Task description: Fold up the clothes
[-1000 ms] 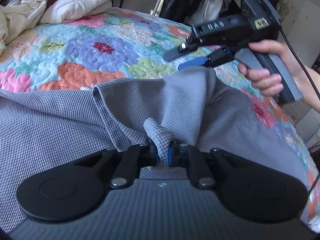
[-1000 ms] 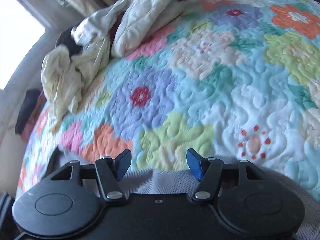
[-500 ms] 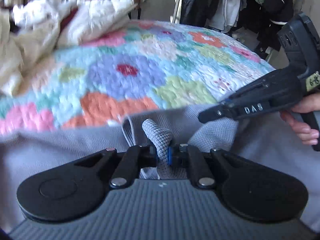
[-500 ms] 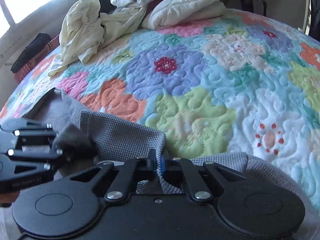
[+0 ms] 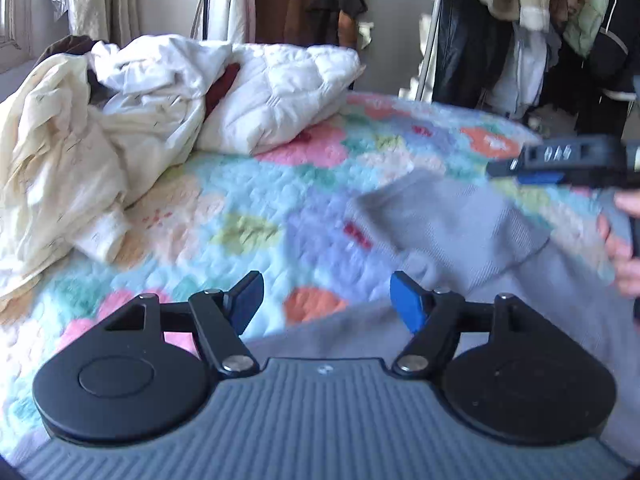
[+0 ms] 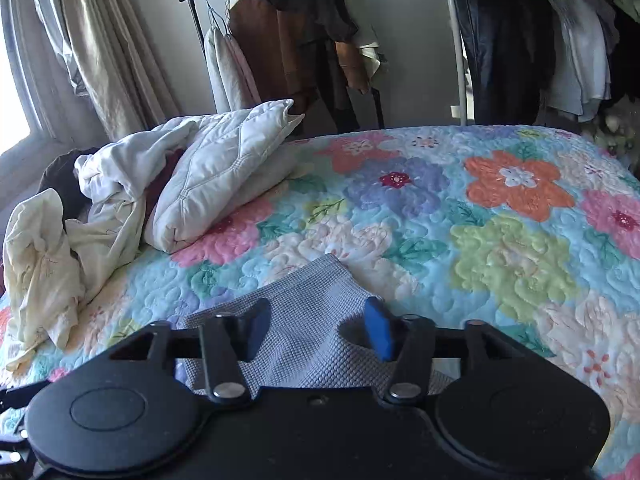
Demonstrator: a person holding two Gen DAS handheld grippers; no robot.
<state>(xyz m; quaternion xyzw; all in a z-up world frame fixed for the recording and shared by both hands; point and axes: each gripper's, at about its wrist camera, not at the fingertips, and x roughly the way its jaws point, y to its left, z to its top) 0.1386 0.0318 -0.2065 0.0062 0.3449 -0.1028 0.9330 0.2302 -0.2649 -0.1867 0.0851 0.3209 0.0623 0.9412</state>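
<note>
Since a moment ago both grippers have let go of the grey garment: the left gripper (image 5: 326, 300), which had a bunch of the knit pinched between its pads, now has its jaws opening with nothing between them, and the right gripper (image 6: 318, 326), which had closed on the cloth's edge, is opening too.

The left fingers (image 5: 404, 304) stand wide apart over the quilt (image 5: 248, 200); the garment (image 5: 460, 224) lies ahead and to the right of them, blurred, its folded corner pointing up the bed, and more of it spreads under the gripper body. The right fingers (image 6: 378, 328) are spread with the garment (image 6: 308, 308) lying flat on the quilt (image 6: 500, 240) in the gap below them, pads clear of it, its corner reaching just beyond the tips.

In the left view the right gripper (image 5: 540, 172) hangs at the right edge above the garment, held by a hand (image 5: 620, 248). Further up the bed lies a heap of white and cream bedding (image 6: 192, 184). Beyond the bed, clothes hang on racks (image 6: 304, 32).
</note>
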